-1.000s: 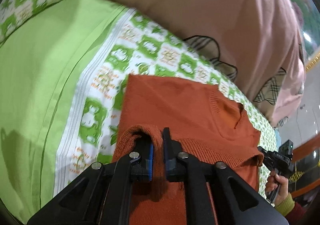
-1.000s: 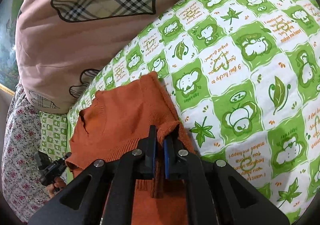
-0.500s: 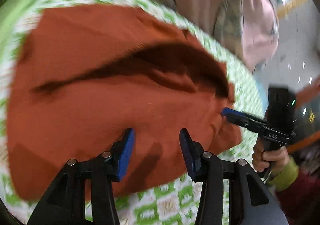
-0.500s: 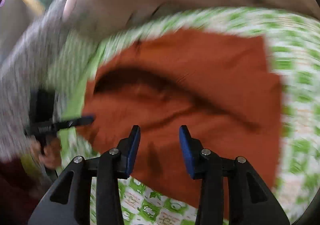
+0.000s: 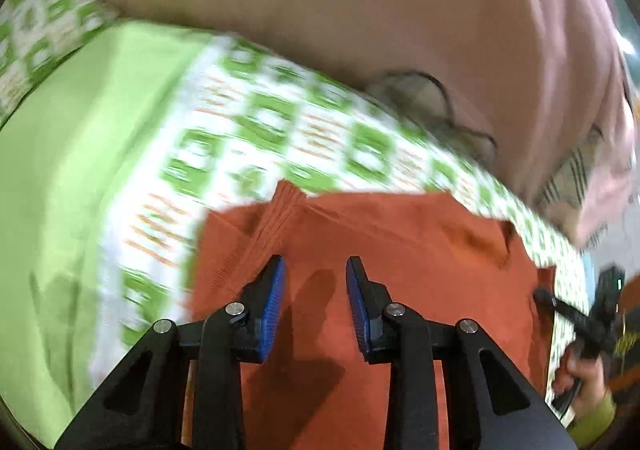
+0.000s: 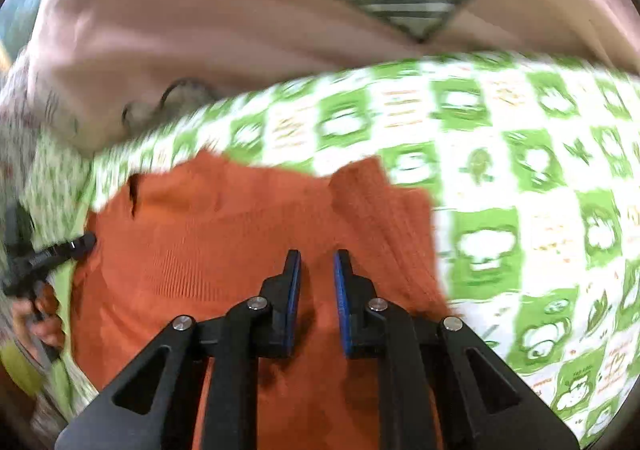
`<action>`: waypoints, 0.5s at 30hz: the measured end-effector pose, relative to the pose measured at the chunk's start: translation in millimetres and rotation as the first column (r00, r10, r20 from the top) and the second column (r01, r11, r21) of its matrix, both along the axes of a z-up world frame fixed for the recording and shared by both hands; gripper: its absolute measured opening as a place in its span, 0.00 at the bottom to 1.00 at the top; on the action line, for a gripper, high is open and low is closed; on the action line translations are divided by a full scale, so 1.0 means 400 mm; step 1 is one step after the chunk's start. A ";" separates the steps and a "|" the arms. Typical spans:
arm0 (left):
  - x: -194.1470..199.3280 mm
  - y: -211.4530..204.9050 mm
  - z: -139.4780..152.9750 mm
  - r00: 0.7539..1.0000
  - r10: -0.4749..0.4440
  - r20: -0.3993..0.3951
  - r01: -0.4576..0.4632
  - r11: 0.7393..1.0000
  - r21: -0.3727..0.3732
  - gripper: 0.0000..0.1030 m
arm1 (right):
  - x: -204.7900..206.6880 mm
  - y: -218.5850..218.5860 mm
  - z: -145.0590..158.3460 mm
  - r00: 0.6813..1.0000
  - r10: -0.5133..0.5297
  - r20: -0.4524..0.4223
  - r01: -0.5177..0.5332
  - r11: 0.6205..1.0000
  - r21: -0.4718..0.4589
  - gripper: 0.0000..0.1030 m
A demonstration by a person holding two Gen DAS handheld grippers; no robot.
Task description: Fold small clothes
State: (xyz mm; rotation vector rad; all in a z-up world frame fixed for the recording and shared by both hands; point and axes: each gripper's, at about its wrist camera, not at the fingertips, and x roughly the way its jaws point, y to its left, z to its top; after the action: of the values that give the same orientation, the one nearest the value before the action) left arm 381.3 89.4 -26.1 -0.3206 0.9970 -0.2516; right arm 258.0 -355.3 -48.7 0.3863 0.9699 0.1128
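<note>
A small orange knitted sweater (image 5: 400,258) lies folded flat on the green-and-white patterned bedsheet (image 5: 248,122). It also shows in the right wrist view (image 6: 224,250). My left gripper (image 5: 314,270) is open and empty, just above the sweater's left part, near a ribbed edge (image 5: 276,218). My right gripper (image 6: 316,262) is open and empty above the sweater's right part, beside a ribbed cuff (image 6: 368,186). The right gripper also shows at the sweater's right edge in the left wrist view (image 5: 560,306), and the left gripper at its left edge in the right wrist view (image 6: 76,246).
A pink quilt with plaid patches (image 5: 360,10) is piled behind the sweater, also in the right wrist view (image 6: 200,30). A plain light-green sheet (image 5: 60,170) lies to the left. Patterned sheet (image 6: 520,210) extends to the right.
A second ago both grippers were shut on the sweater's ribbed hem. They let go, and both are now open and hover over the folded sweater.
</note>
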 end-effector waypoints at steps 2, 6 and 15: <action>-0.009 0.012 -0.001 1.000 0.011 0.001 -0.011 1.000 0.002 0.25 | -0.018 -0.009 0.005 1.000 -0.015 0.009 0.015 1.000 0.000 0.16; -0.074 0.017 0.000 1.000 0.019 -0.004 -0.019 1.000 0.010 0.25 | -0.080 -0.009 0.030 0.999 -0.029 0.029 0.028 0.999 0.023 0.19; -0.322 0.073 -0.036 0.996 0.076 -0.049 -0.075 0.997 0.022 0.26 | -0.255 -0.033 -0.016 0.988 -0.147 -0.047 0.149 0.988 0.047 0.19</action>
State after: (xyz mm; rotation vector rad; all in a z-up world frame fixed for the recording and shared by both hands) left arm 252.6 118.6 -40.5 -0.3474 1.0340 -0.1656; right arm 156.1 -368.4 -55.0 0.5073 0.9792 -0.0066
